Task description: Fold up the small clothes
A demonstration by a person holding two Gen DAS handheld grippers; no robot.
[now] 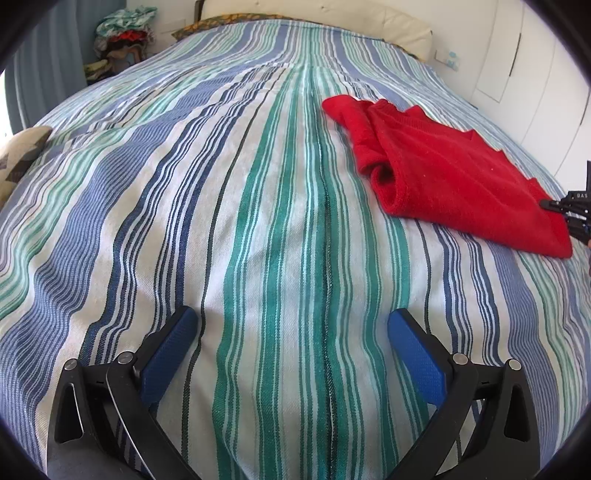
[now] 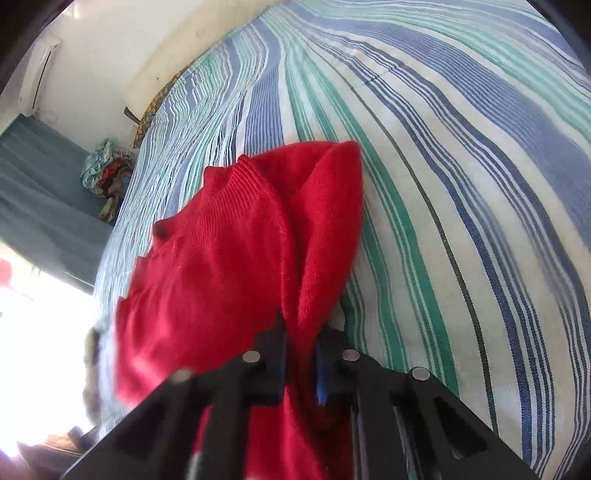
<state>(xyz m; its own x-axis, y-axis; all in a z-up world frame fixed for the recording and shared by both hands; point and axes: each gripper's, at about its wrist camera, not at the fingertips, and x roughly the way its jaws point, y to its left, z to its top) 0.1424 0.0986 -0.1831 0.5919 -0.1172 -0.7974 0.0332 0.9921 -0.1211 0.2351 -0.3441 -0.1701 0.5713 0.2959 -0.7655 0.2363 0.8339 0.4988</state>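
A small red knit garment [image 1: 443, 173] lies partly folded on the striped bedspread [image 1: 258, 221], to the right in the left wrist view. My left gripper [image 1: 291, 325] is open and empty, low over the bedspread, well left of the garment. My right gripper [image 2: 301, 332] is shut on the near edge of the red garment [image 2: 229, 258] and bunches the cloth between its jaws. The right gripper also shows at the right edge of the left wrist view [image 1: 554, 205], at the garment's corner.
A pile of mixed clothes [image 1: 123, 37] sits beyond the bed's far left corner. A cream headboard cushion [image 1: 332, 18] runs along the far end. A patterned pillow [image 1: 18, 155] lies at the left edge. White cupboard doors [image 1: 535, 74] stand at the right.
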